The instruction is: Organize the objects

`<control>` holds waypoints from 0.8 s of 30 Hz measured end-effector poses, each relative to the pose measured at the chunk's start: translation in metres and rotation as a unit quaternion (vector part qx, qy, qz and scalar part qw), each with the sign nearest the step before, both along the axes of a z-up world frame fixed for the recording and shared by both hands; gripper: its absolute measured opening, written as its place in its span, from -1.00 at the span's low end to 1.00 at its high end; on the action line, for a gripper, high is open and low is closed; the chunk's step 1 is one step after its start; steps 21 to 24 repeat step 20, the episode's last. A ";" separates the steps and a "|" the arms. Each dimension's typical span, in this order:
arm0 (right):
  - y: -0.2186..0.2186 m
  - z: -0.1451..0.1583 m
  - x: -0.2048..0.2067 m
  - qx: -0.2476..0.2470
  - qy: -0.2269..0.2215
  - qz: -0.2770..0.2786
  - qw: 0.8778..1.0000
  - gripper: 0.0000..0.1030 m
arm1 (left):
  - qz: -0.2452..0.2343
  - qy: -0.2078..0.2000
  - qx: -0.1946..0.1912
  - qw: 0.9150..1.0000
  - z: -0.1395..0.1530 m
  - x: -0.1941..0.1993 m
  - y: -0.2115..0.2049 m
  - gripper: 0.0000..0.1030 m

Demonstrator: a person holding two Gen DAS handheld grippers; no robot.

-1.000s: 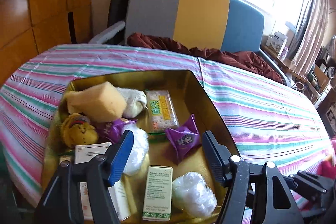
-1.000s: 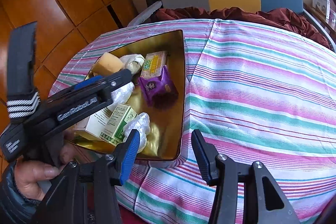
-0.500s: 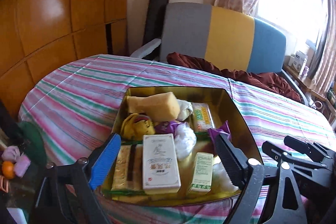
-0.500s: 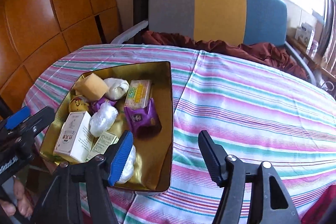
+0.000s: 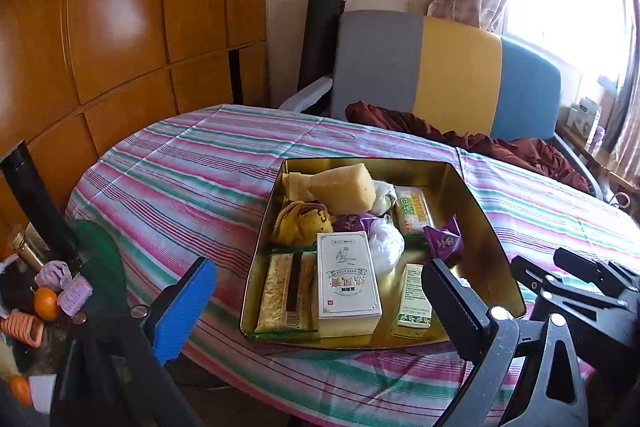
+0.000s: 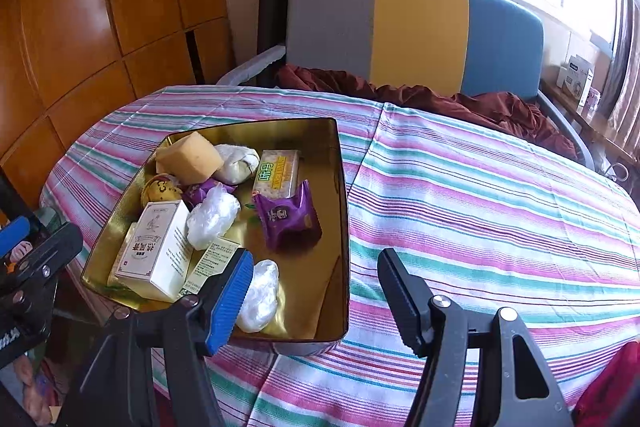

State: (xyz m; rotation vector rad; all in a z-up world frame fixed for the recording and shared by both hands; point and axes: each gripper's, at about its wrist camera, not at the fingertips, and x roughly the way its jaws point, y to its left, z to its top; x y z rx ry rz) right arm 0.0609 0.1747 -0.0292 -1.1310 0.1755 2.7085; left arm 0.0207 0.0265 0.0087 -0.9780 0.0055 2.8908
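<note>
Gold tin (image 5: 472,187) on striped bench (image 5: 192,163), packed: white box (image 5: 346,279), sponge (image 5: 344,187), purple packet (image 6: 288,219), 2 plastic-wrapped lumps. Left gripper (image 5: 316,307) fingers just opened wide, released, nothing between. Right gripper (image 6: 316,295) fingers just opened, released, empty, above tin's near rim.
</note>
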 end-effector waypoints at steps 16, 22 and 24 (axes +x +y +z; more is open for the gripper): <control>-0.005 -0.004 -0.013 0.001 -0.008 0.003 1.000 0.27 | 0.009 0.000 0.004 1.000 -0.008 -0.001 -0.008 0.99; -0.004 -0.003 -0.014 0.000 -0.005 0.003 1.000 0.27 | 0.017 -0.004 0.007 1.000 -0.009 -0.004 -0.011 0.99; -0.004 -0.003 -0.014 0.000 -0.005 0.003 1.000 0.27 | 0.017 -0.004 0.007 1.000 -0.009 -0.004 -0.011 0.99</control>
